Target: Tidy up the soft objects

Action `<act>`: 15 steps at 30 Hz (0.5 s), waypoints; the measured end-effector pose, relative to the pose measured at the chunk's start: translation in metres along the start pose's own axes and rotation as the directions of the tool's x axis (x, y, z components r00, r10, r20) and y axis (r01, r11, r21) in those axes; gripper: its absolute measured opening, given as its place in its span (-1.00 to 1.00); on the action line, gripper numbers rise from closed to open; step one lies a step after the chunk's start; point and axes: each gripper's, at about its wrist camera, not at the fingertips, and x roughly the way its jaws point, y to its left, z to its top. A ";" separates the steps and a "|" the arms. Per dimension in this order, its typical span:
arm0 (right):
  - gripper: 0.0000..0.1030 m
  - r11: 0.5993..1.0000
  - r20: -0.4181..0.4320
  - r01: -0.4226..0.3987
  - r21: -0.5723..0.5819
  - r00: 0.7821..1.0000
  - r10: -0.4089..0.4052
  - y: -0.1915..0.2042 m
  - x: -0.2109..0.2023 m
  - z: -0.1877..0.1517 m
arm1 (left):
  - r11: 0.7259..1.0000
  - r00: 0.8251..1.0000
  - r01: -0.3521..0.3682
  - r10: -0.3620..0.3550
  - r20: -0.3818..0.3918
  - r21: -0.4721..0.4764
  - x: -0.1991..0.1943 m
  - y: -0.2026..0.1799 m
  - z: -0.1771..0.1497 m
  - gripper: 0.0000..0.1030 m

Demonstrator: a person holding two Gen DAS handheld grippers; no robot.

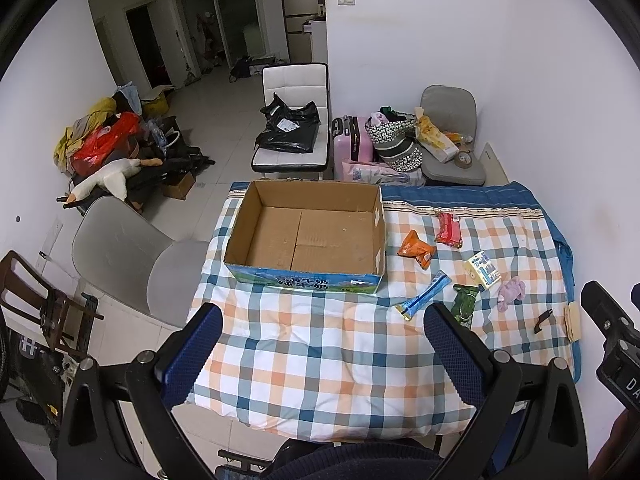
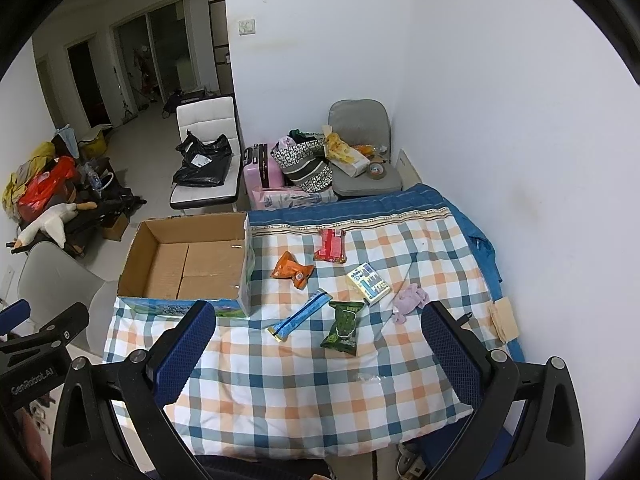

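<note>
An open, empty cardboard box (image 1: 308, 236) (image 2: 192, 264) stands on the left of the checked quilt (image 1: 320, 352) (image 2: 304, 384). To its right lie soft packets: an orange one (image 1: 416, 250) (image 2: 291, 269), a red one (image 1: 449, 230) (image 2: 331, 245), a blue stick pack (image 1: 424, 295) (image 2: 300, 315), a green packet (image 1: 464, 305) (image 2: 345, 327), a yellow-white pack (image 1: 483, 269) (image 2: 369, 283) and a small purple plush (image 1: 511, 292) (image 2: 409, 301). My left gripper (image 1: 323, 336) is open and empty above the quilt's near side. My right gripper (image 2: 316, 336) is open and empty, short of the packets.
A grey chair (image 1: 132, 256) stands left of the table. A white chair with a black bag (image 1: 290, 128), a pink suitcase (image 1: 354, 140) and a loaded grey chair (image 1: 448, 140) stand behind. A small dark clip (image 1: 543, 320) and a beige pad (image 2: 503, 318) lie at the quilt's right edge.
</note>
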 end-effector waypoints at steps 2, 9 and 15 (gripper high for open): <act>1.00 1.000 0.001 0.001 0.001 1.000 -0.001 0.000 0.000 0.000 | 1.000 1.000 0.001 -0.001 0.001 -0.002 0.000 0.000 0.000 1.00; 1.00 1.000 0.006 0.001 0.000 1.000 -0.001 0.000 0.000 0.002 | 1.000 1.000 -0.002 0.002 0.005 -0.002 0.000 0.000 0.000 1.00; 1.00 1.000 0.009 0.004 0.000 1.000 -0.004 0.001 -0.001 0.001 | 1.000 1.000 -0.001 0.001 0.006 0.000 -0.001 -0.001 0.001 1.00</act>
